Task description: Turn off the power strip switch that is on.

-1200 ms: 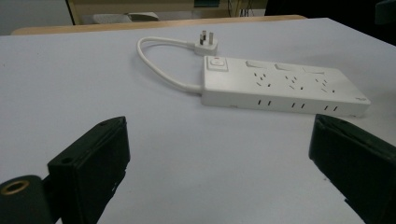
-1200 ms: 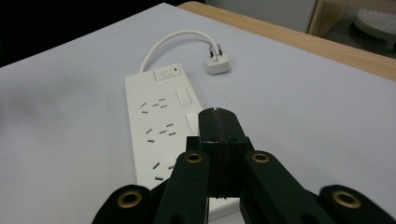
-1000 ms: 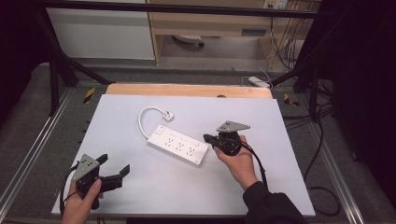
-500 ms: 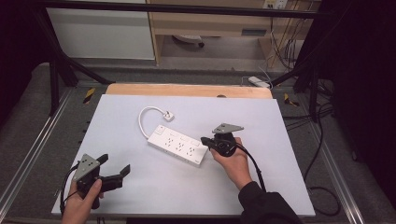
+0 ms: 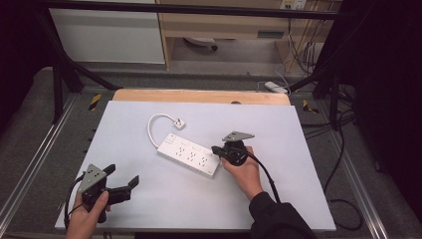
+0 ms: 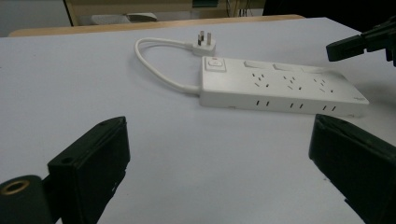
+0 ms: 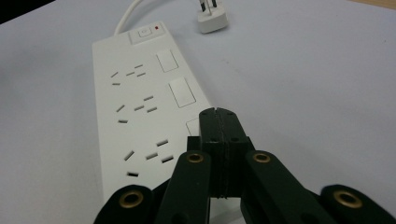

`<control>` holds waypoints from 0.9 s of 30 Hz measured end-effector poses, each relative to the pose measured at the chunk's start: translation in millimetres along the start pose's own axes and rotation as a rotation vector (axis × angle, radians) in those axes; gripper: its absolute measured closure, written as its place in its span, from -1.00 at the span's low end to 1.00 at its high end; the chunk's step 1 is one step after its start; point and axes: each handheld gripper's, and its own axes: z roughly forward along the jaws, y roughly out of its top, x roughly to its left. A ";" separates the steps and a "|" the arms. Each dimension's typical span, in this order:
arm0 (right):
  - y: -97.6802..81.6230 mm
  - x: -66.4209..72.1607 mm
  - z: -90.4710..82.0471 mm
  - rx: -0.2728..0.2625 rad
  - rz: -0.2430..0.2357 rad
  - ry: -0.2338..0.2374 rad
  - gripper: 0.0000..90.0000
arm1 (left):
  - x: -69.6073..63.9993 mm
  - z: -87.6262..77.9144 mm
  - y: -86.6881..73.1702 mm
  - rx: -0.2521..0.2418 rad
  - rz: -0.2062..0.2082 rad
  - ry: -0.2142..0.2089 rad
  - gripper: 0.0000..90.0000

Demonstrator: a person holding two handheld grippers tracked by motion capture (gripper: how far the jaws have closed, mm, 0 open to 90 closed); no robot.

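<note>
Right gripper [image 7: 218, 122], jaws pressed together, over strip [image 5: 191, 155] mid-desk; a push could skid it. Left gripper [image 5: 121, 180] wide, near-left corner.

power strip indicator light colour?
Red, a small dot beside the switch on the power strip; clearest in the right gripper view.

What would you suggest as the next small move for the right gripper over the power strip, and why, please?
Probably ease the right gripper, jaws closed, down onto the rocker switch just beneath its tip on the power strip; the left gripper waits open, well away.
</note>
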 end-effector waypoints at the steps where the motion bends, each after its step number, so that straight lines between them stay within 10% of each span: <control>1: 0.0 0.0 0.0 0.000 0.000 0.000 1.00 | 0.0 0.0 0.0 0.000 0.000 0.000 -0.88; 27: -1.5 2.0 11.7 0.020 0.000 -0.007 1.00 | 0.2 0.0 0.0 0.000 0.001 -0.002 -0.88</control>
